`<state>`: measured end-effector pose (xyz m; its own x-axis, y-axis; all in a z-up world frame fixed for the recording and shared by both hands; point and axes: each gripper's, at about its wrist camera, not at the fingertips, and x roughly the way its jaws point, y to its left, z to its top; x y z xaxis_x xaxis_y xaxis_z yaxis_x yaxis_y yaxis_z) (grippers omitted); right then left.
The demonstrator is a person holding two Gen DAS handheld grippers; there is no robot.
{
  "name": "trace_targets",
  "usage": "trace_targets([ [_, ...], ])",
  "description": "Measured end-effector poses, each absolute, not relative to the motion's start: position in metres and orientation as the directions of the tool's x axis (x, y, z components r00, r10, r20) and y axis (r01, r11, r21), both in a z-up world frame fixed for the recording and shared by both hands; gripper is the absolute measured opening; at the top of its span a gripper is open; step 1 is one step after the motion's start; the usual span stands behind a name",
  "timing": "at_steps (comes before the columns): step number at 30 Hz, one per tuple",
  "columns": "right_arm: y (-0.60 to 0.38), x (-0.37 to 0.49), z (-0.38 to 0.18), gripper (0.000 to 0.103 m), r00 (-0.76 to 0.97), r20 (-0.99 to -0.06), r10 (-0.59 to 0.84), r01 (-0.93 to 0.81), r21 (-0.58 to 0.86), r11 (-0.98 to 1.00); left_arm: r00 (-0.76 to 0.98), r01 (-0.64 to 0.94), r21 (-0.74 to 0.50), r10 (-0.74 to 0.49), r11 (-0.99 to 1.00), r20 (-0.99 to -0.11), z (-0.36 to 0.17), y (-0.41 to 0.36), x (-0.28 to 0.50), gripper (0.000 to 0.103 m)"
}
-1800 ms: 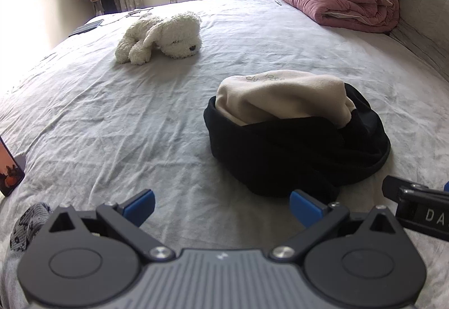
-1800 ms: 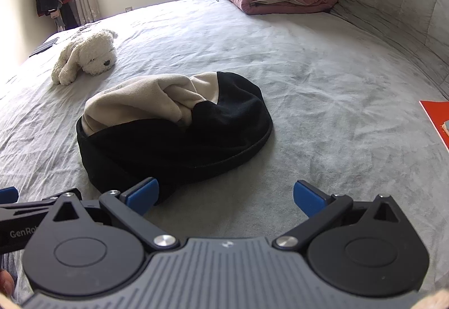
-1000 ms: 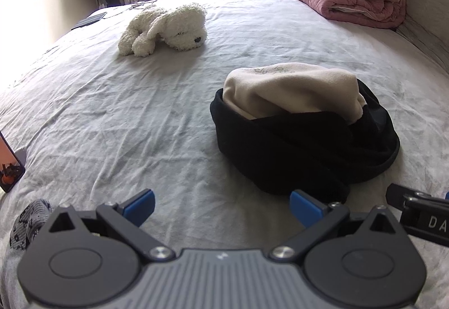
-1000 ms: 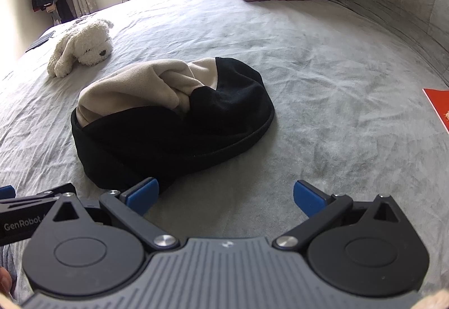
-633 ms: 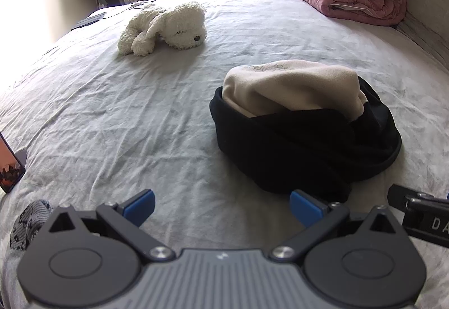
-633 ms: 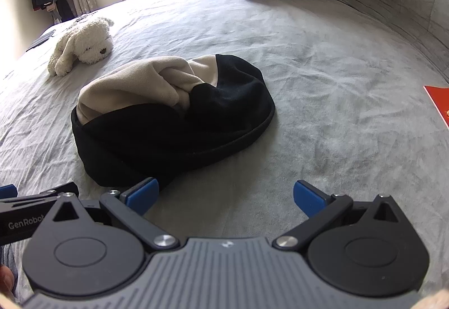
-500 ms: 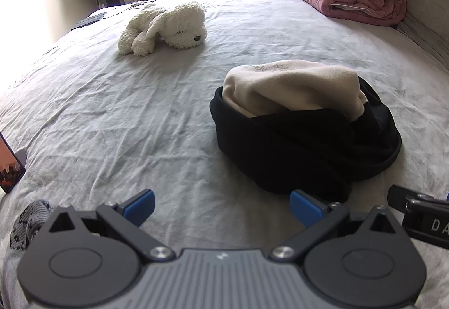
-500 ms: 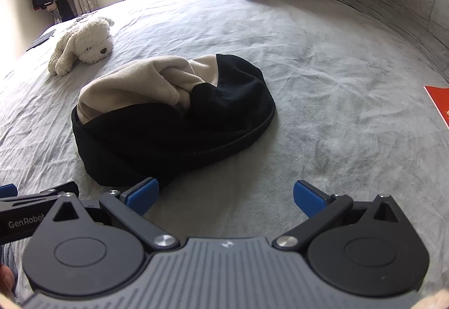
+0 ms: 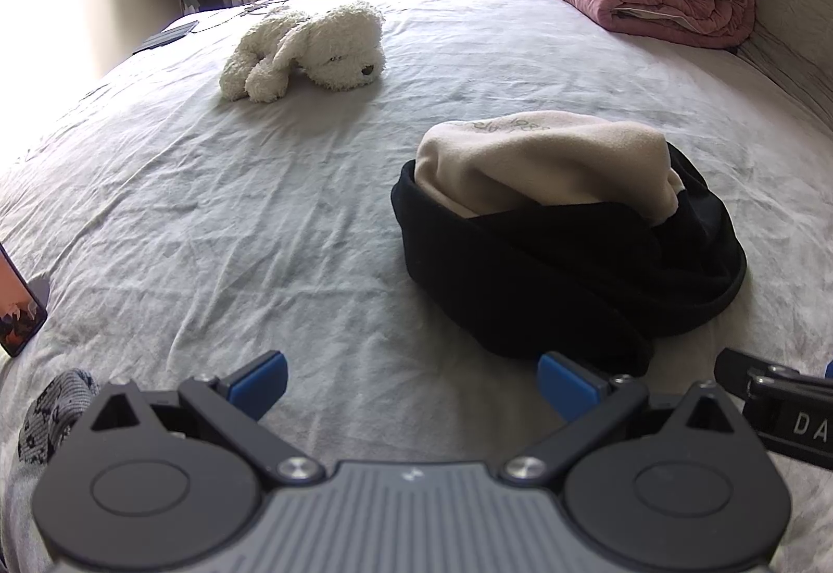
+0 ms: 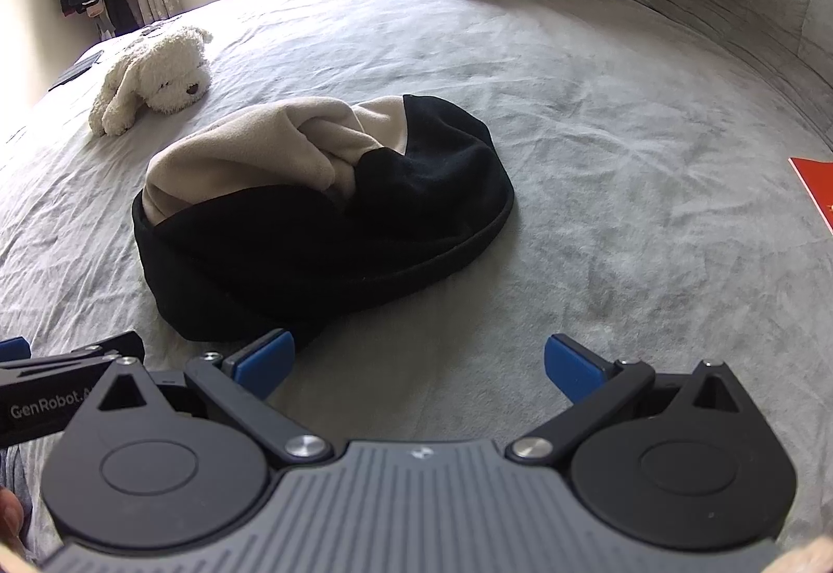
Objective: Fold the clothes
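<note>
On a grey bed [image 9: 156, 208], a bundled black and beige garment [image 9: 562, 234] lies just ahead of the left gripper [image 9: 411, 383] and right gripper [image 10: 419, 364], both spread wide and empty, with a white plush dog [image 9: 307, 52] beyond.

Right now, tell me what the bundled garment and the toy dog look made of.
Garment: soft matte fleece by its look, black and beige, with thick rounded folds and no sheen. Toy dog: white shaggy plush, with a curly nubby pile; filling unseen.

Right gripper [image 10: 419, 362] spread wide, bundled garment [image 10: 323, 208] on bed [image 10: 625, 156]
</note>
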<state>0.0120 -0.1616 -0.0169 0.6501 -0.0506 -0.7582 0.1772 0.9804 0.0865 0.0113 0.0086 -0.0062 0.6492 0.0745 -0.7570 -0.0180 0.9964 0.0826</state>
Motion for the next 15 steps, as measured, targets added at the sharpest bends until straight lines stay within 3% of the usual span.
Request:
trace_targets([
  [15,-0.161,0.0122,-0.0168,0.103,0.647,-0.761,-0.05,0.174,0.083,0.981,0.647,-0.021,0.087,0.08,0.996,-0.758,-0.0072,0.009,0.0123,0.103],
])
